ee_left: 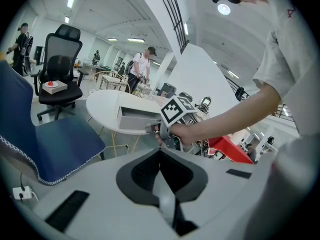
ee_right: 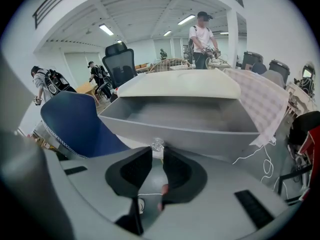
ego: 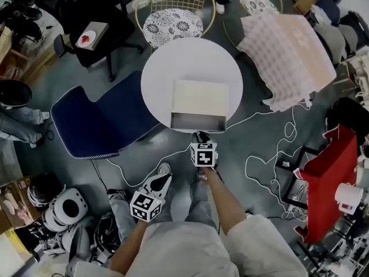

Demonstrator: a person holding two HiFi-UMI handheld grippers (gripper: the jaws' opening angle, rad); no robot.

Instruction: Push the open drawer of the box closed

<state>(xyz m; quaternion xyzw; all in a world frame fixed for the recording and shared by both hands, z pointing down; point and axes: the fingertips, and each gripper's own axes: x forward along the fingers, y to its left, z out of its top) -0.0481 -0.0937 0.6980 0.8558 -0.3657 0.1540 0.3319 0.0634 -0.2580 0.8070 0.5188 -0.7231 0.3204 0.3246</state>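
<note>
A cream box (ego: 200,97) sits on the round white table (ego: 161,68), and its grey drawer (ego: 198,122) stands pulled out toward me. My right gripper (ego: 201,136) is at the middle of the drawer front. In the right gripper view the drawer (ee_right: 190,129) fills the middle, and its small clear knob (ee_right: 157,144) sits between the tips of the right gripper (ee_right: 157,151), whose narrow jaws close on it. My left gripper (ego: 165,178) hangs low over my legs, away from the table, with its jaws together and nothing in them. From the left gripper view I see the drawer (ee_left: 135,120) beyond.
A blue chair (ego: 92,120) stands close to the table's left side. A checked cloth (ego: 288,51) drapes a chair at the right. White cables (ego: 271,166) trail over the floor, beside a red stand (ego: 328,178). A black office chair (ee_left: 57,74) stands farther back.
</note>
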